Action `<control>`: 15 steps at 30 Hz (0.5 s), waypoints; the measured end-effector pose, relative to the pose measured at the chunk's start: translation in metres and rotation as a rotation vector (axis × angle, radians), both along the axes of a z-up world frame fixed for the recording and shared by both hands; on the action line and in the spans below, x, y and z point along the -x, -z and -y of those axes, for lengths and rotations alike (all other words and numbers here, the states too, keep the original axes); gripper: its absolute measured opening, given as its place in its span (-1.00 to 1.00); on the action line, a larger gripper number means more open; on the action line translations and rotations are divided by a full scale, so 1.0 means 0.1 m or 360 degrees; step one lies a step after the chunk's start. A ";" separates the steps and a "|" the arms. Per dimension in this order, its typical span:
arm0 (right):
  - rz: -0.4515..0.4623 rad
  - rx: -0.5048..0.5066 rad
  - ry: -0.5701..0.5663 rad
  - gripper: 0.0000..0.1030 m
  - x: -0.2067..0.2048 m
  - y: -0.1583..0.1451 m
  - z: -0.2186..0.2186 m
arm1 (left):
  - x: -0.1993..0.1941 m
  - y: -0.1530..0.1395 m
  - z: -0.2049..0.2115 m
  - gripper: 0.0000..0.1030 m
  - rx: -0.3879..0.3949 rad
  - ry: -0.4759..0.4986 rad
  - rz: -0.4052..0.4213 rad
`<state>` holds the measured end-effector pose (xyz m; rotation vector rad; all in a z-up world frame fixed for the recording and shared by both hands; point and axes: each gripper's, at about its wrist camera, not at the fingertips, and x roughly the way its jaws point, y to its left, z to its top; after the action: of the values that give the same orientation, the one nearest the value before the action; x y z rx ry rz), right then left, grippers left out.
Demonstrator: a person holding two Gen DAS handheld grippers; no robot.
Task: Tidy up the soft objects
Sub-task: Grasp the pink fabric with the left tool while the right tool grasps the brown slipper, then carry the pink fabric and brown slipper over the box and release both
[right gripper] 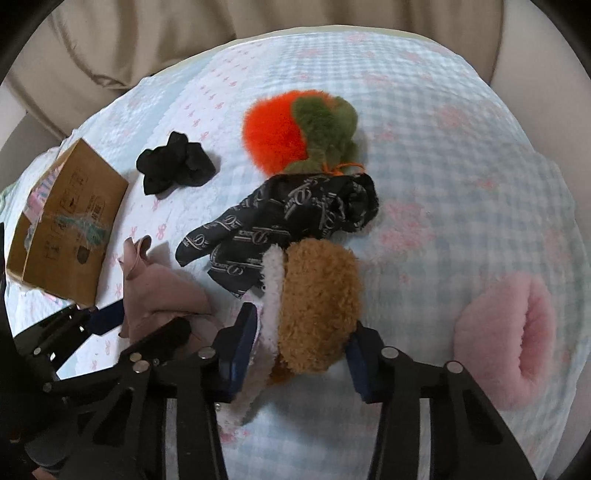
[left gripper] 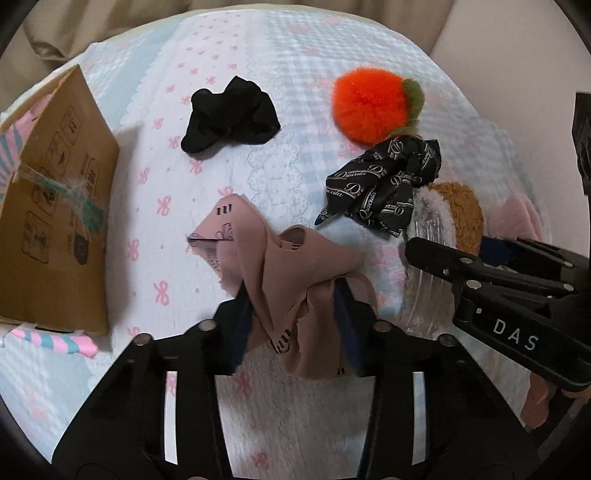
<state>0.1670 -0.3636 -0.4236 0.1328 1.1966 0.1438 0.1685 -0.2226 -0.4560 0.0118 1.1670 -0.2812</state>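
My left gripper (left gripper: 295, 314) is shut on a dusty pink cloth (left gripper: 280, 266), which drapes over its fingers above the bed; it also shows in the right wrist view (right gripper: 155, 291). My right gripper (right gripper: 299, 350) is shut on a brown and white plush toy (right gripper: 317, 302), seen partly in the left wrist view (left gripper: 458, 210). A black cloth with white lettering (left gripper: 384, 184) (right gripper: 280, 221) lies just beyond the toy. An orange and green fluffy ball (left gripper: 369, 107) (right gripper: 295, 136) lies farther back. A black scrunched cloth (left gripper: 231, 114) (right gripper: 173, 166) lies at the left.
A cardboard box (left gripper: 55, 206) (right gripper: 66, 221) stands on the bed at the left. A pink fluffy item (right gripper: 513, 339) lies at the right. The blue and pink quilt (left gripper: 258, 48) covers the bed; beige curtain (right gripper: 184, 33) hangs behind.
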 end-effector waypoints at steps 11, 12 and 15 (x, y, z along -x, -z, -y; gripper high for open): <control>0.0036 -0.0019 0.0083 -0.31 0.10 -0.28 0.06 | 0.05 -0.38 0.00 -0.38 0.0049 -0.0011 0.0047; 0.0043 -0.0021 0.0091 -0.32 0.11 -0.32 0.07 | 0.07 -0.45 -0.01 -0.38 0.0051 -0.0012 0.0057; 0.0074 -0.0022 0.0110 -0.32 0.16 -0.50 0.08 | 0.09 -0.66 -0.05 -0.38 0.0063 -0.0017 0.0084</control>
<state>0.1506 -0.3721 -0.3735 0.1819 1.1436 0.0940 0.1594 -0.2171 -0.3903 -0.0215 1.1086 -0.2928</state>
